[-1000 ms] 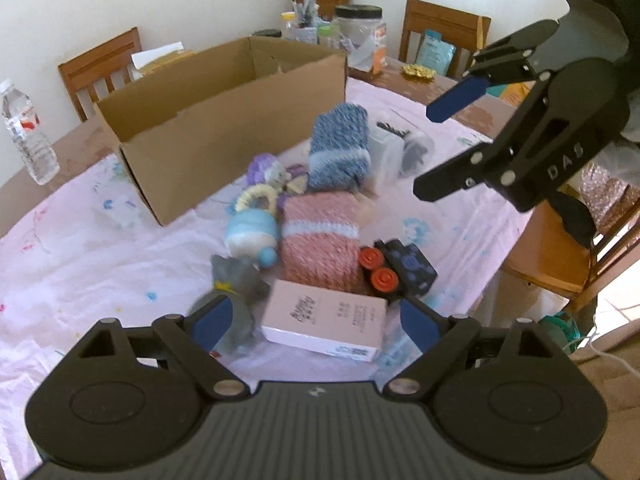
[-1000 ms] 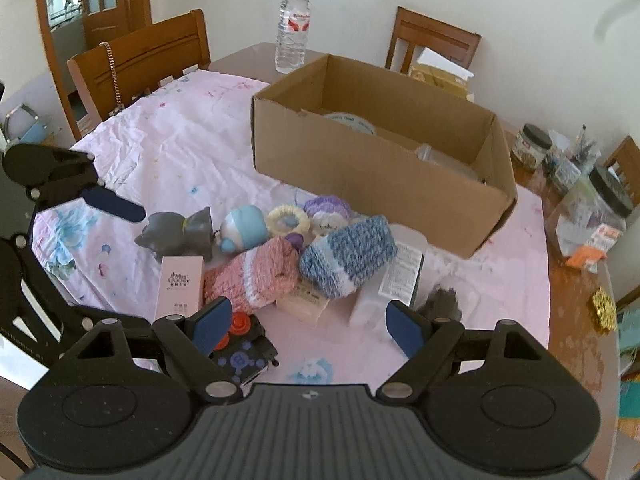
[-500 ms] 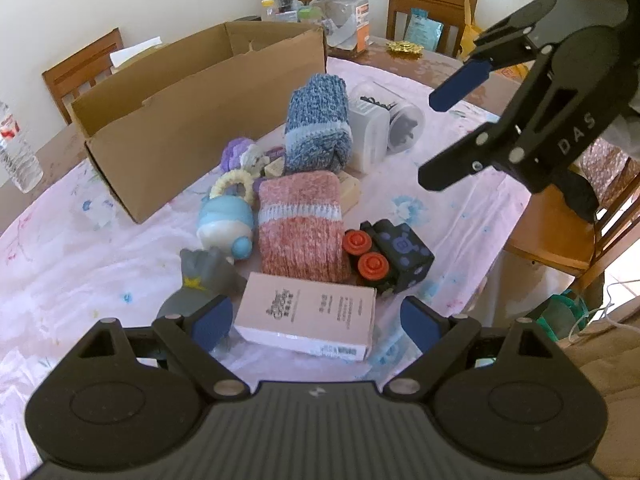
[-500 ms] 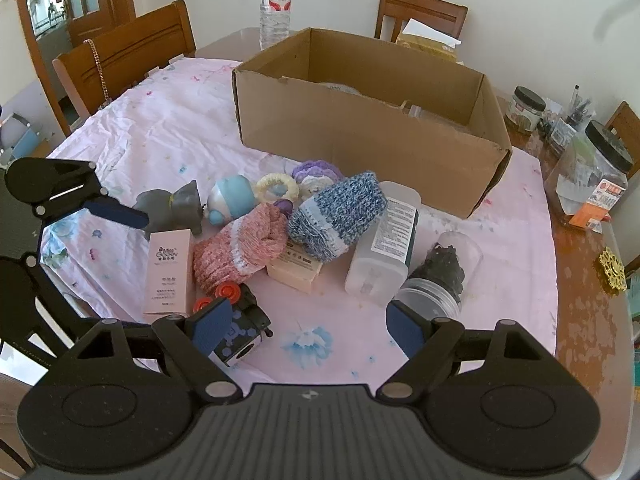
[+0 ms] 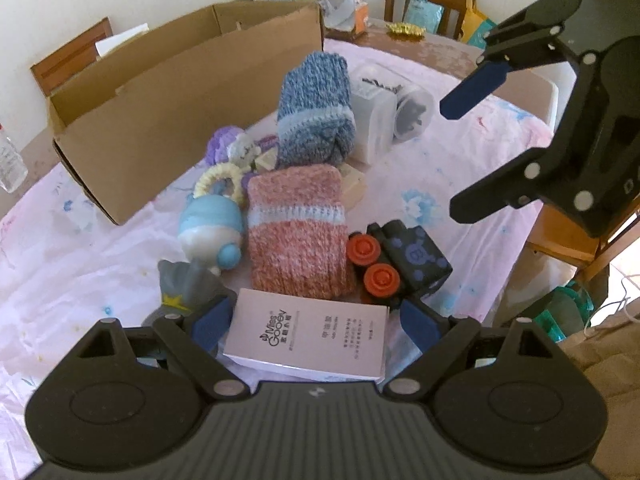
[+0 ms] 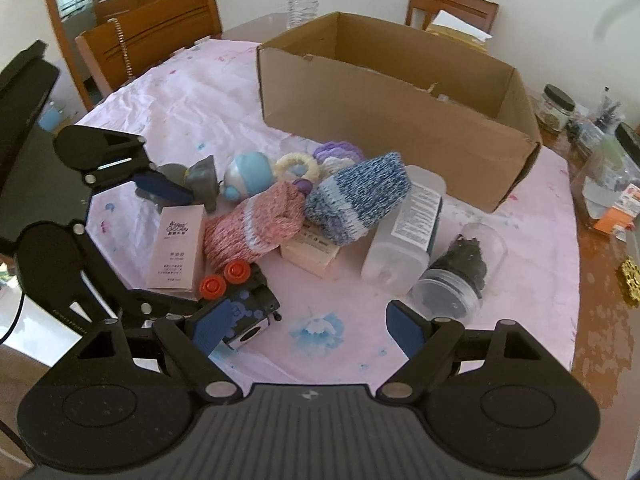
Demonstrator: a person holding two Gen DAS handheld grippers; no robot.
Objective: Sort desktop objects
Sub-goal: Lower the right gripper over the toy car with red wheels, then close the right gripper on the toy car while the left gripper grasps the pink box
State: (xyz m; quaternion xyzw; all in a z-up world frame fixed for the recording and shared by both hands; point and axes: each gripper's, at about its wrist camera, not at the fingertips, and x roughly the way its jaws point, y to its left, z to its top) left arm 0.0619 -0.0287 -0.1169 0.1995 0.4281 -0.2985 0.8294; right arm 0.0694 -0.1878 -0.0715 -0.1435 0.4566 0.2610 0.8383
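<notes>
Left tool [image 5: 314,330]: wide open, low over the pink box [image 5: 306,336]; a blue finger on each side, not touching that I can see.
Right tool [image 6: 308,330]: wide open, holding nothing, over the pink cloth [image 6: 328,328] near the tabletop's near edge.
Toys: pink sock [image 5: 296,236], blue sock [image 5: 316,112], black toy with red wheels [image 5: 404,258] and gray toy [image 5: 188,288] sit in a pile mid-tabletop.
Cardboard box [image 6: 396,120]: open, behind the pile, toward the far edge.
</notes>
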